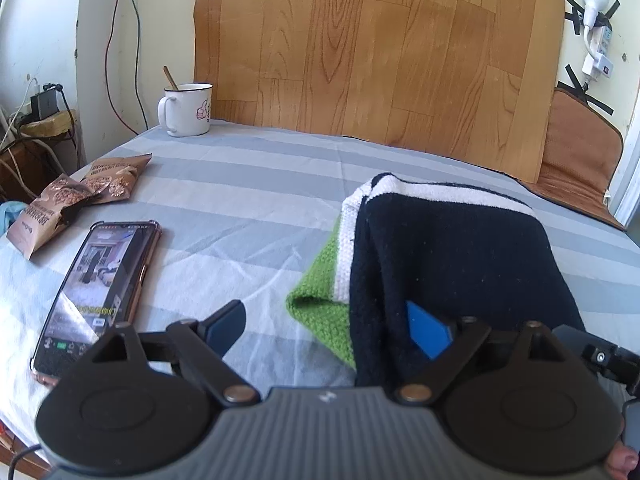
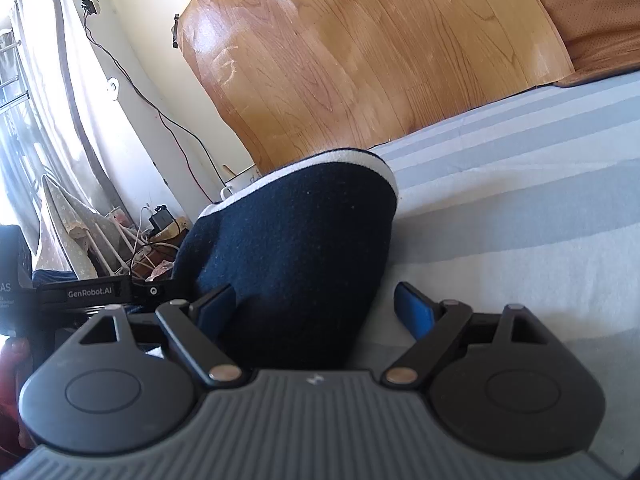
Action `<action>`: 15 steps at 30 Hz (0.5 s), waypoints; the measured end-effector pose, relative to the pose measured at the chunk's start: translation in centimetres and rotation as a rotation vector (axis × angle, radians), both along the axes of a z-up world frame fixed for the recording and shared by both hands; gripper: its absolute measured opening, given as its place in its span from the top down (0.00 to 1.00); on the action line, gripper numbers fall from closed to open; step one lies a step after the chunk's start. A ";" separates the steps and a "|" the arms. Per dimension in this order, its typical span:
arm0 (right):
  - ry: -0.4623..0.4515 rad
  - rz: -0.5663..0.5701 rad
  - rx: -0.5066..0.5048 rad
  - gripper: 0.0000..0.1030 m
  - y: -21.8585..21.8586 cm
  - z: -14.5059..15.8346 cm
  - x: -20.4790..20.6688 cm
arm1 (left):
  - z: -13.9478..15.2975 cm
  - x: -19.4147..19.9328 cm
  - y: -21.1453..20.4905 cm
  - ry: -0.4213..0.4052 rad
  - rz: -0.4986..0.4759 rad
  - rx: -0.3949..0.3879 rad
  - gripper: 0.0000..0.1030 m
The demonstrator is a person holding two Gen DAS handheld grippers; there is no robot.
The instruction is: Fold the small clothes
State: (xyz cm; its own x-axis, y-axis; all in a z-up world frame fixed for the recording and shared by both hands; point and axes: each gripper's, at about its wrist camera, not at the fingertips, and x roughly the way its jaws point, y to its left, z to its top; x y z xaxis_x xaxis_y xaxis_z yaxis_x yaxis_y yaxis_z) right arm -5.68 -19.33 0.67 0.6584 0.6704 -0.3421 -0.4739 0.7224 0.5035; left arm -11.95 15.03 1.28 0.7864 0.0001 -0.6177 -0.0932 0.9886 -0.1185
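One folded knitted garment (image 1: 452, 264) lies on a grey and white striped bedsheet (image 1: 240, 184), filling the lower right of the left wrist view. It is navy on top, with a white stripe along its far edge and a green layer showing at its lower left edge. In the right wrist view the same garment (image 2: 296, 248) rises as a dark navy mound in the centre of the frame, edged in white.

Elsewhere on the sheet the left wrist view shows one smartphone (image 1: 100, 292) with a lit screen at lower left, two brown snack packets (image 1: 76, 196) at middle left, and one white enamel mug (image 1: 186, 110) holding a wooden utensil at upper left. A wood-grain panel (image 1: 380, 52) stands behind the bed.

Two grippers appear, one per view. The left gripper (image 1: 328, 328) points downward at the sheet, its jaws spread wide; one blue pad rests over the navy cloth and the other hovers above bare sheet, with the garment's near left edge between them, not pinched. The right gripper (image 2: 316, 308) is rolled to one side and angled slightly down, jaws likewise wide apart around the garment's near end, the pads not pressing on it.

A fingertip (image 1: 622, 462) shows at the lower right corner of the left wrist view.
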 end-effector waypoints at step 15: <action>-0.010 0.049 -0.043 0.06 0.6 0.1 -0.1 | -1.4 -0.3 -0.2 -0.011 0.067 -0.055 0.00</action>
State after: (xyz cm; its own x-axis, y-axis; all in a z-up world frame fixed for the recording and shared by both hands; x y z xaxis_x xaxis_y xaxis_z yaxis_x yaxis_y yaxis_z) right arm -5.78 -18.70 0.74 0.6291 0.6865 -0.3646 -0.5140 0.7192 0.4674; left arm -12.28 14.81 -0.17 0.7924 0.0196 -0.6096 -0.1577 0.9721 -0.1736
